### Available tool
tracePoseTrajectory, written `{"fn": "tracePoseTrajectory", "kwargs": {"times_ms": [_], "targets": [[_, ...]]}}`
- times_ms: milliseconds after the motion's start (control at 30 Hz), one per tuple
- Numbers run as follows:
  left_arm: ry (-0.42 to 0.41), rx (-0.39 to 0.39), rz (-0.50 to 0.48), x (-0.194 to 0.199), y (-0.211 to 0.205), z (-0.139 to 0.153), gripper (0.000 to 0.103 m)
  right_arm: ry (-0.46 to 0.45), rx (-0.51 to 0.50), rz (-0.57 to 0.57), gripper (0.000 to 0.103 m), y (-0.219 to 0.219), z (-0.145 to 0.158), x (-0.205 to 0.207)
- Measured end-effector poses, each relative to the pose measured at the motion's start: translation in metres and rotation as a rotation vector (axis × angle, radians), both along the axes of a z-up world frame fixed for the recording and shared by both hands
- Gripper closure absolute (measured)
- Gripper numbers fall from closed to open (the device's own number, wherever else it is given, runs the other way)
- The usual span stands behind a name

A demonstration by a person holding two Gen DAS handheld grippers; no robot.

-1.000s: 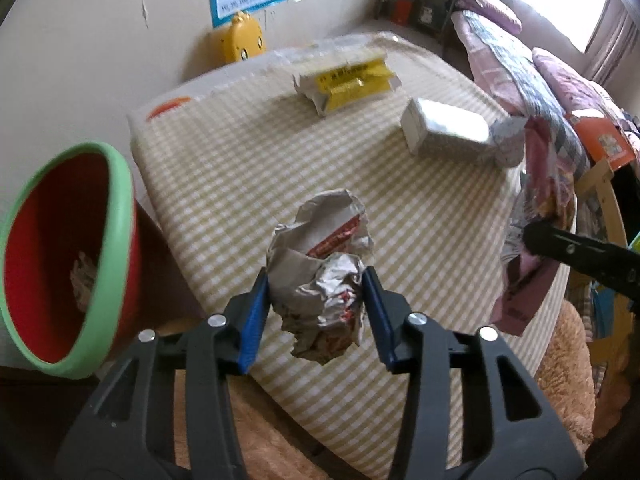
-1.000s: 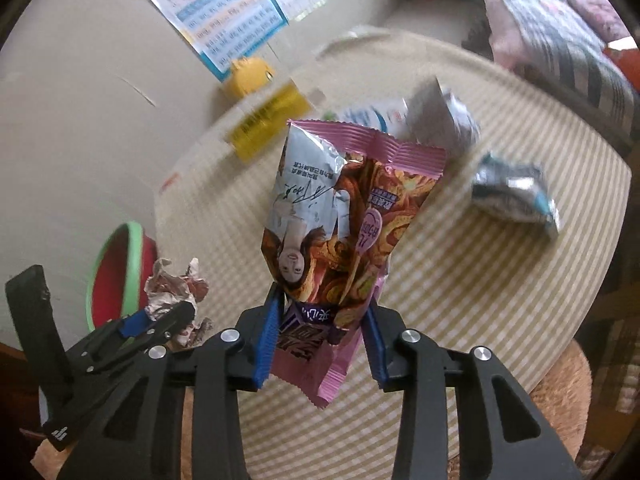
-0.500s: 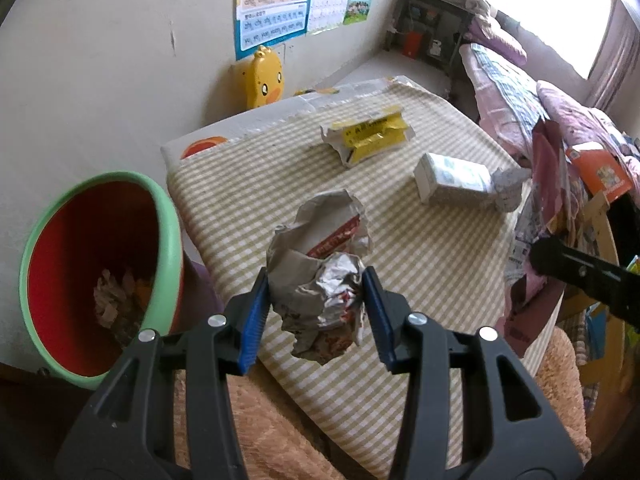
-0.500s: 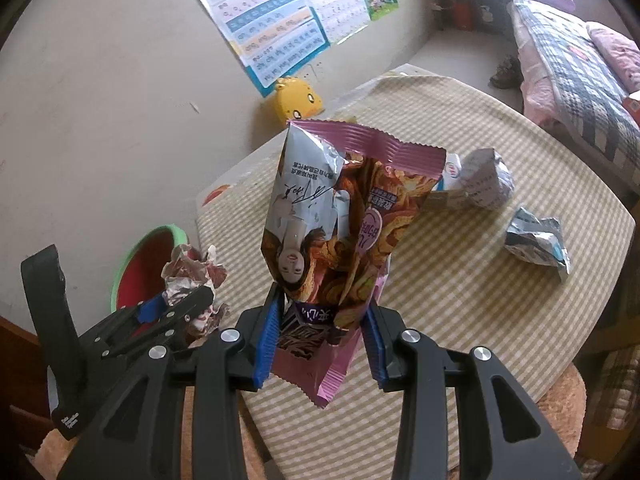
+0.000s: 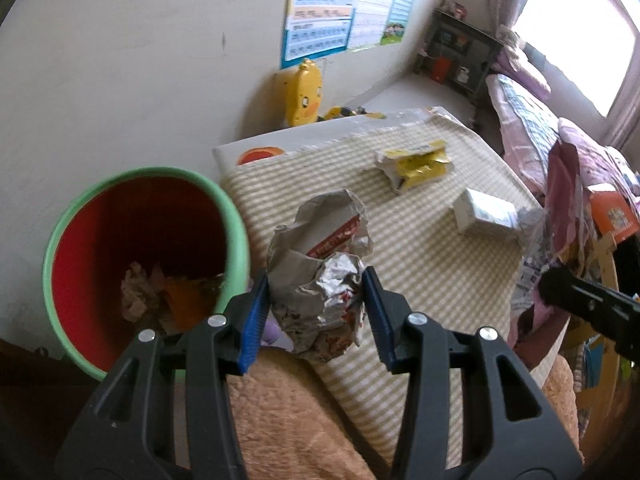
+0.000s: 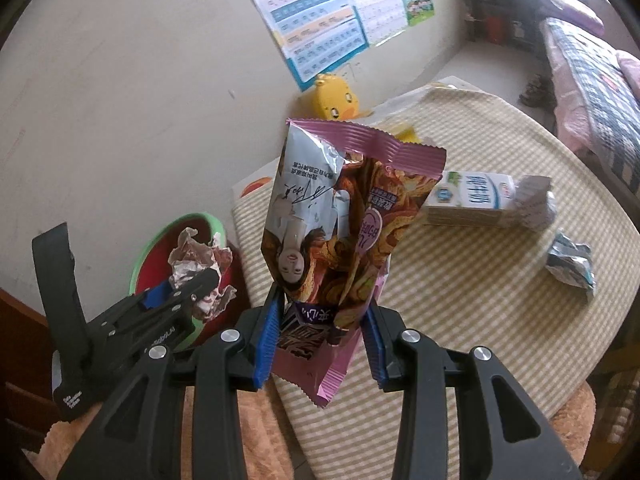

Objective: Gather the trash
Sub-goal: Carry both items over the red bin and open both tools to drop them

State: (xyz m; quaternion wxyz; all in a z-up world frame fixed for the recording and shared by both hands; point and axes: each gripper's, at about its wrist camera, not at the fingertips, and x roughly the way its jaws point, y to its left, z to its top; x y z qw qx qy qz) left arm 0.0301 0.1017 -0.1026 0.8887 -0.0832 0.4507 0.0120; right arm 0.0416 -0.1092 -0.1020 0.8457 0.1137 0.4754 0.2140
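Observation:
My left gripper [image 5: 316,312] is shut on a crumpled silver wrapper [image 5: 320,272] and holds it just right of the red bin with a green rim [image 5: 236,216], above the table edge. Paper scraps lie in the bin. My right gripper [image 6: 324,340] is shut on a pink snack bag [image 6: 344,220], held upright above the checked table [image 6: 480,300]. The left gripper [image 6: 180,292] with its wrapper [image 6: 196,260] shows in the right wrist view, over the bin [image 6: 160,236]. The right gripper's arm and the bag [image 5: 560,200] show at the right of the left wrist view.
On the table lie a yellow wrapper [image 5: 416,164], a white milk carton [image 5: 484,212] [image 6: 480,200] and a crumpled silver-blue wrapper [image 6: 572,264]. A yellow duck toy [image 5: 304,96] stands by the wall. A bed [image 5: 528,120] is at the right. A brown fuzzy cushion [image 5: 288,420] lies below.
Both grippers have pulled back and moved left with their loads. The bin has come closer to the left gripper, and its inside now shows.

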Motion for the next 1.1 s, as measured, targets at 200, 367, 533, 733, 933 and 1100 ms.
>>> {"fn": "tracePoseTrajectory", "kwargs": {"times_ms": [200,367,533,733,933,1100], "targets": [[0.008,0.001,0.063,-0.001,0.030,-0.004,0.059,0.007,-0.014,0.054,0.067,0.027,0.000,0.003],[0.020,0.009,0.121,-0.005,0.057,-0.009,0.059,0.015,-0.020,0.101,0.067,0.049,0.000,0.006],[0.038,0.020,0.177,-0.010,0.083,-0.015,0.059,0.017,-0.025,0.143,0.067,0.067,-0.002,0.011],[0.060,0.029,0.239,-0.018,0.111,-0.024,0.059,0.018,-0.035,0.195,0.067,0.094,-0.003,0.015],[0.076,0.028,0.286,-0.024,0.134,-0.029,0.059,0.037,-0.007,0.256,0.067,0.125,-0.008,0.026],[0.089,0.025,0.318,-0.029,0.149,-0.033,0.059,0.076,0.036,0.309,0.066,0.155,-0.015,0.036]]}}
